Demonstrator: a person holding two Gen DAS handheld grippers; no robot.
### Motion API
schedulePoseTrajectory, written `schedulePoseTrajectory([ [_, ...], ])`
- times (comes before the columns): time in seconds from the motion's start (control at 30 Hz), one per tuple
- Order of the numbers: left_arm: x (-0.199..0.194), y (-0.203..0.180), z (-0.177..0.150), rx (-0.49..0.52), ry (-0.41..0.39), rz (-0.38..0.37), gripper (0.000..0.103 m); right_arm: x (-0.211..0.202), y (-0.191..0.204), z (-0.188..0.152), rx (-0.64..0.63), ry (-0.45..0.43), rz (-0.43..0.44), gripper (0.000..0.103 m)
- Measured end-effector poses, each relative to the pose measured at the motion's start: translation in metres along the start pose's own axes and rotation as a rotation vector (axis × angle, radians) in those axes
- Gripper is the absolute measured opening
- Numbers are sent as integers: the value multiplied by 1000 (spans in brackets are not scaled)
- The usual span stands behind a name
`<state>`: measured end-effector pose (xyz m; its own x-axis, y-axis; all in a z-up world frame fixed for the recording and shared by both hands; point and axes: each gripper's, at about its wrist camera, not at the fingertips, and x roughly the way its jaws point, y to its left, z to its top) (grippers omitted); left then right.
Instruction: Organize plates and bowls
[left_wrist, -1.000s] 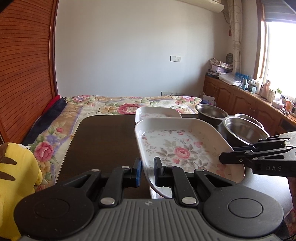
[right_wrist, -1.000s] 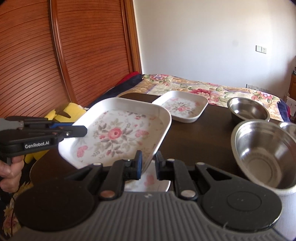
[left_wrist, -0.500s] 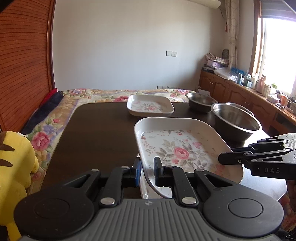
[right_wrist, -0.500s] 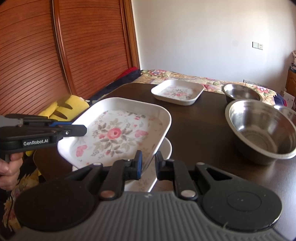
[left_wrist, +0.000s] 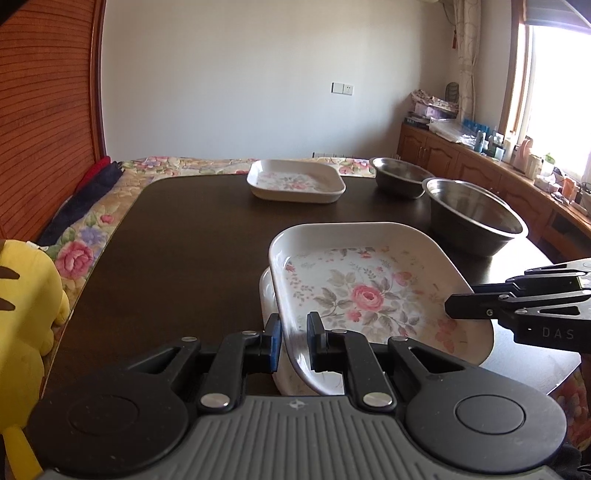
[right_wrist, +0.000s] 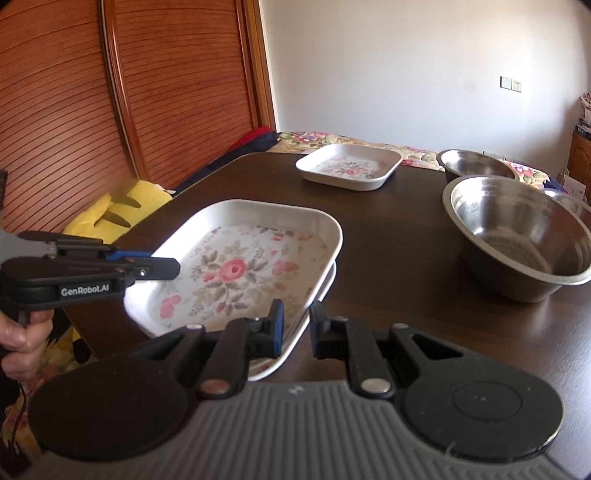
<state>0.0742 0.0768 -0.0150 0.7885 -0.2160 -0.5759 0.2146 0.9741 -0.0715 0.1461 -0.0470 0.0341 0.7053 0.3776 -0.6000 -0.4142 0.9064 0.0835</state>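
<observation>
Both claws, left and right, clamp the plate's opposite rims, keeping it level to nest onto the lower plate; bowls at 2 o'clock.

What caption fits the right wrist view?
Both claws, right and left, hold a floral plate over a matching plate on the dark table.
</observation>
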Motion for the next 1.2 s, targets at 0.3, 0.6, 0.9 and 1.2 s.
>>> schedulePoseTrajectory([
  [0.3, 3, 0, -1, 5, 1, 12, 14, 0, 3, 2, -19, 7, -1, 16],
  [0.6, 6, -1, -3, 16, -7, 30, 23, 5, 3, 0, -18, 19, -1, 17],
  [0.9, 5, 4, -4, -9, -12, 28, 27, 1, 1, 1, -7, -4, 2, 17],
  [1.2, -4, 5, 2, -4, -47, 31, 36, -4, -1, 9, -13, -38, -1, 17],
])
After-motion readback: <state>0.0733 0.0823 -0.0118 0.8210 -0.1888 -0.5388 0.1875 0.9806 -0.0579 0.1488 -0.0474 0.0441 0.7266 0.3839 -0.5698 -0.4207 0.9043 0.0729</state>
